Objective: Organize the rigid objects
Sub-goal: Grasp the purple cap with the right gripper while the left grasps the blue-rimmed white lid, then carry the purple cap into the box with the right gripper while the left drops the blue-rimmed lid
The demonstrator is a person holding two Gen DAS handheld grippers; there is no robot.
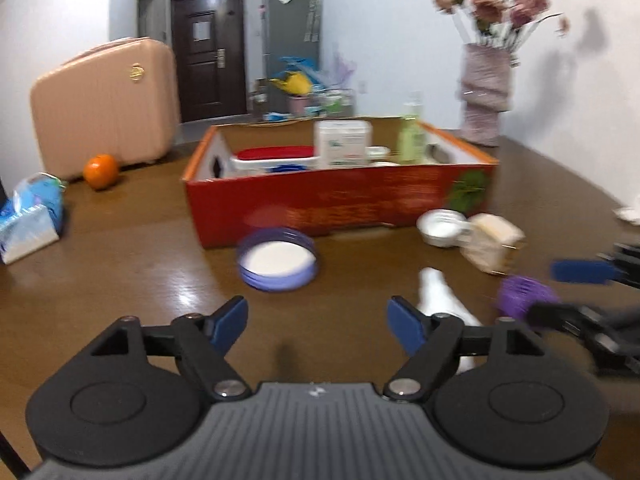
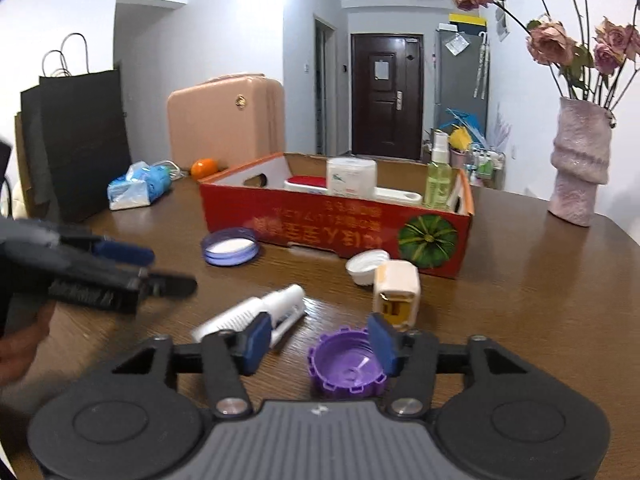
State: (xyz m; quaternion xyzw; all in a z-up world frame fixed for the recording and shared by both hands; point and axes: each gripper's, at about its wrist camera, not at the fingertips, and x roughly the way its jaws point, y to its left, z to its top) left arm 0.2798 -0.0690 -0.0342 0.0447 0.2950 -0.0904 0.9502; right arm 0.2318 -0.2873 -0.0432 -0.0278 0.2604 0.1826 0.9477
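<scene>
From the left wrist I see my left gripper (image 1: 316,326) spread open and empty above the table (image 1: 132,264); the lilac lid (image 1: 277,259) lies ahead, just before the red box (image 1: 340,204). From the right wrist, my right gripper (image 2: 320,344) is open, its right finger beside the purple cap (image 2: 346,368); I judge the cap's pickup is in hand; next I must straddle it, then close.

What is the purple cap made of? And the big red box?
The purple cap looks like hard plastic: smooth, slightly glossy, with moulded ridges around its rim. The red box looks like printed cardboard: thin folded walls, pale inside, with a cut-out handle hole.
</scene>
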